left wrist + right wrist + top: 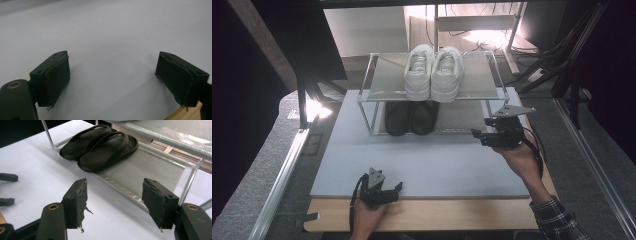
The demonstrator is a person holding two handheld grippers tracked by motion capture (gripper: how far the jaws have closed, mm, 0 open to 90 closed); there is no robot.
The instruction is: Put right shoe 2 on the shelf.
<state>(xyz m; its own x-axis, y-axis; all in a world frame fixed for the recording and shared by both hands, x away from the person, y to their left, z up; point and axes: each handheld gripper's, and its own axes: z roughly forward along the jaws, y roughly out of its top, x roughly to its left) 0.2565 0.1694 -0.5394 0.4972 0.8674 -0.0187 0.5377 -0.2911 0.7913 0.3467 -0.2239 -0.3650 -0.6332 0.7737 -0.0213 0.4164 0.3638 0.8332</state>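
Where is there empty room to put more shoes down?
The top shelf is bare left of the white sneakers and narrowly to their right. The bottom shelf is free right of the black sandals. The grey mat before the rack is open.

Wooden worktop covered by a pale grey mat. Grey carpet floor on both sides. Aluminium rails run along left and right edges. Bright lamp glare at left, another light patch at the back. Dark cables and frame posts at right rear. Surroundings dim.
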